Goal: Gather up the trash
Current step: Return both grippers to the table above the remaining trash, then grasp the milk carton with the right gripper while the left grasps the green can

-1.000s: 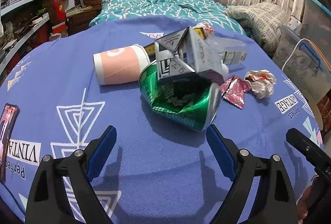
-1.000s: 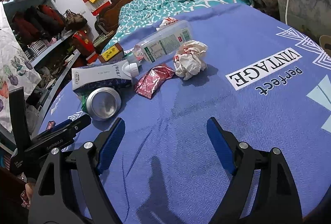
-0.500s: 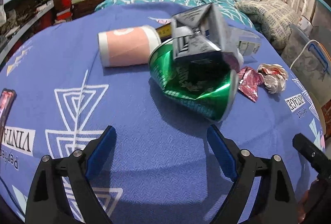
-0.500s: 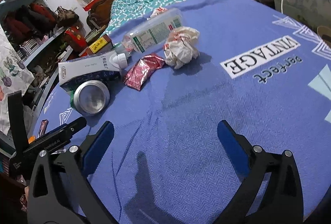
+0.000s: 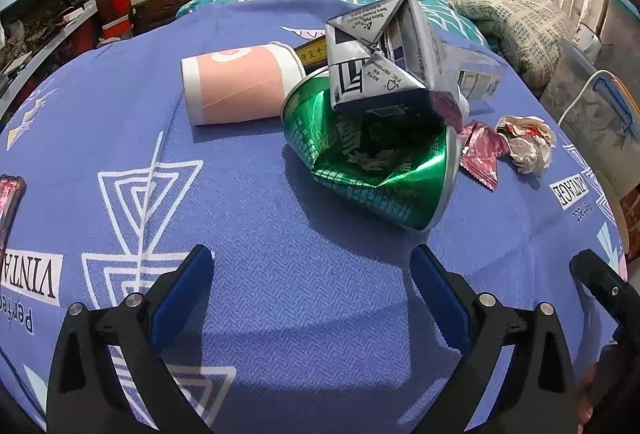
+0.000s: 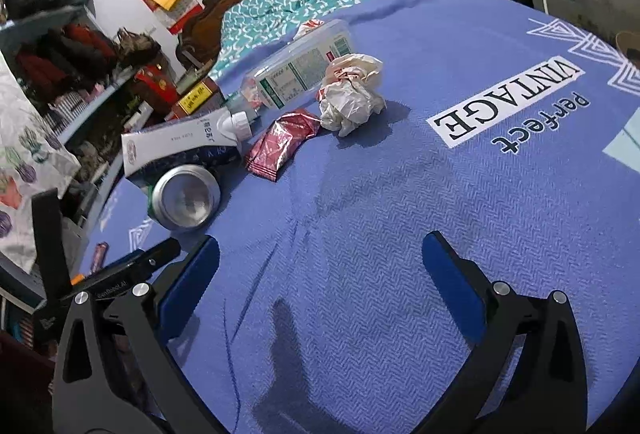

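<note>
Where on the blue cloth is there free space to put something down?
Bare cloth lies between the right gripper and the crumpled paper, and around the VINTAGE print. It is crowded around the green can, carton and pink cup.

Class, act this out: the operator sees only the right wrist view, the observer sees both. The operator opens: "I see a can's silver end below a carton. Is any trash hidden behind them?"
Observer: Yes, a pink cup lies on its side beside the can.
Operator: Is the can intact?
Observer: No, its green side is crumpled inward.
Operator: Is the left gripper holding anything?
Observer: No, the left gripper is open and empty, short of the can.
</note>
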`<state>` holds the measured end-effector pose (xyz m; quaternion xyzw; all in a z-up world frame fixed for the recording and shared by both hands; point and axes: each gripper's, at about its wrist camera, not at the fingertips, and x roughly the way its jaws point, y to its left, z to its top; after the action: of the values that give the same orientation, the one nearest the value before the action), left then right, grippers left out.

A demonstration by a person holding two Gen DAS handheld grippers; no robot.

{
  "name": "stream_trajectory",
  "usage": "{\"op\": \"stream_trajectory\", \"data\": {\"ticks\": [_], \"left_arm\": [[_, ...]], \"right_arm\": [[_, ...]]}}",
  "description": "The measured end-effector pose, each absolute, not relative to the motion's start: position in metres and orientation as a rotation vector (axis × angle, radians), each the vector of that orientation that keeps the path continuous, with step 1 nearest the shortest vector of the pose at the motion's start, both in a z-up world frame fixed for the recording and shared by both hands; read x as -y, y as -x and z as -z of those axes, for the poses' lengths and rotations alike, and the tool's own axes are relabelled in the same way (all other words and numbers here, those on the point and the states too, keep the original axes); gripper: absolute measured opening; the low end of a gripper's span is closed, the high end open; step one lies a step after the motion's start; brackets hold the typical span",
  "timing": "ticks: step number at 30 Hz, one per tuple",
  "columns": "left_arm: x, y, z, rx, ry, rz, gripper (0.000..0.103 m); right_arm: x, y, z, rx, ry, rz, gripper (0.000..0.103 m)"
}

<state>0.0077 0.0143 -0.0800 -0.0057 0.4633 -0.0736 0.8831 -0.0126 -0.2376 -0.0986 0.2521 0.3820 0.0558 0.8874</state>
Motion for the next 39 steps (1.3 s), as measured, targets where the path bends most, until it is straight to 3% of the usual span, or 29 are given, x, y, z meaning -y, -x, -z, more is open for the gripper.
{"op": "stream_trajectory", "data": {"ticks": [15,16,18,22,25,27,30,34,38,39], "left_arm": [[-0.036,-0.005,0.076,-0.938,0.115,0.245,0.094],[-0.036,-0.005,0.075,-0.938,0.120,0.249,0.094],[-0.042,-0.006,0.075,-0.940,0.145,0.267,0.094],[-0.052,-0.008,0.072,-0.936,0.214,0.300,0.094],[-0.057,-0.008,0.065,-0.908,0.223,0.301,0.085],[-0.062,-0.008,0.057,-0.879,0.216,0.293,0.084],[-0.068,-0.009,0.051,-0.862,0.214,0.276,0.084],[-0.083,-0.012,0.056,-0.894,0.221,0.206,0.074],[-0.111,-0.015,0.063,-0.931,0.344,0.222,0.074],[-0.114,-0.015,0.061,-0.924,0.342,0.215,0.074]], "right_arm": [[0.232,0.010,0.097,-0.806,-0.470,-0.112,0.099],[0.232,0.009,0.096,-0.808,-0.465,-0.114,0.097],[0.232,0.005,0.096,-0.819,-0.480,-0.154,0.077],[0.227,-0.012,0.084,-0.816,-0.449,-0.211,0.065],[0.215,-0.028,0.063,-0.779,-0.381,-0.254,0.066],[0.195,-0.041,0.046,-0.773,-0.324,-0.325,0.068],[0.138,-0.051,0.020,-0.712,-0.064,-0.377,0.085],[0.065,-0.059,0.015,-0.581,0.352,-0.372,0.087],[0.046,-0.086,0.026,-0.603,0.482,-0.365,0.087],[0.046,-0.091,0.029,-0.611,0.496,-0.363,0.083]]}}
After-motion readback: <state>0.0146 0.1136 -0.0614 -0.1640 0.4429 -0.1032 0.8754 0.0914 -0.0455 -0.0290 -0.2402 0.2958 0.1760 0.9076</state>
